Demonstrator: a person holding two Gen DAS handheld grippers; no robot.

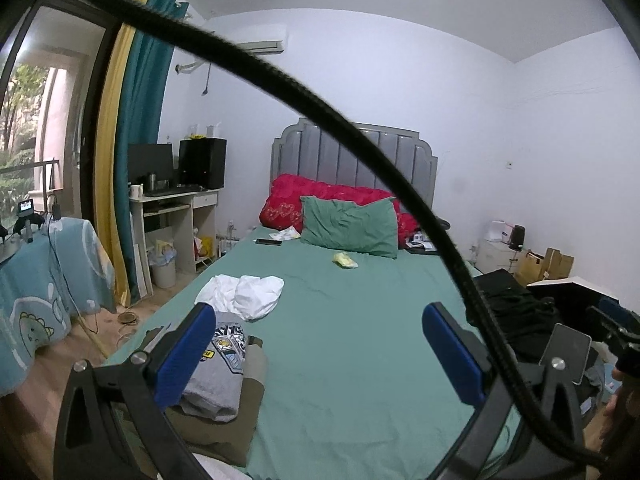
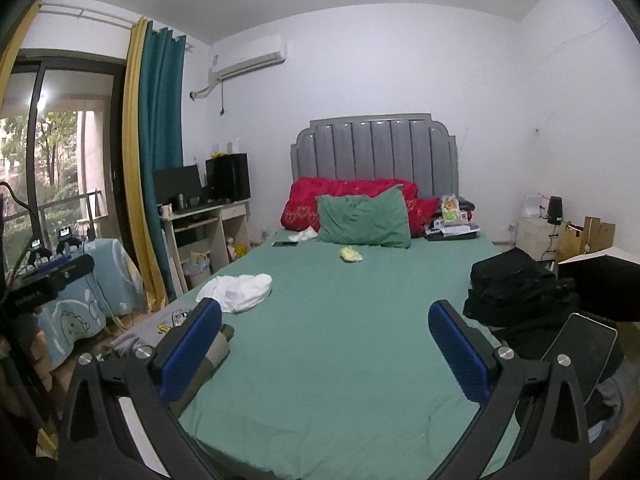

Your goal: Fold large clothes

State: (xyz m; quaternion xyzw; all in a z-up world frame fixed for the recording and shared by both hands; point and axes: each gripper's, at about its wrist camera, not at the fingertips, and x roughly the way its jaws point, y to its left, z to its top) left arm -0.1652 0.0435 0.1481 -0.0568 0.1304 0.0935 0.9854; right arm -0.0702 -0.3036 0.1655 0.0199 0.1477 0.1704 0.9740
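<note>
The clothes lie on a big bed with a green sheet [image 2: 340,340]. A heap of black clothes [image 2: 516,292] sits on the right side of the bed, near its edge. On the left side, close to the near end, is a small pile: a folded gray shirt [image 1: 218,384] with a picture on it lies on top of a folded brown cloth [image 1: 236,428]. A bit farther along the left side is a crumpled white cloth [image 1: 244,290], lying loose and not folded.

The left gripper [image 1: 320,356] hangs over the near end of the bed. Its two blue fingers [image 1: 182,354] are spread wide apart and hold nothing. One finger is in front of the gray shirt in the picture. The right gripper [image 2: 324,356] hangs over the near end too. Its blue fingers [image 2: 460,352] are also wide apart and hold nothing. The middle of the sheet shows between them.

Far up the bed, a green pillow [image 2: 364,218] leans on a red blanket [image 2: 316,200] in front of the gray headboard [image 2: 376,148]. A small yellow thing [image 2: 351,255] lies on the sheet just in front of the pillow.

A thick black cable [image 1: 312,96] curves across the left view. Left of the bed is a white desk [image 2: 208,220] with a dark screen [image 2: 178,184], and teal and yellow curtains [image 2: 156,140] hang by the window.
</note>
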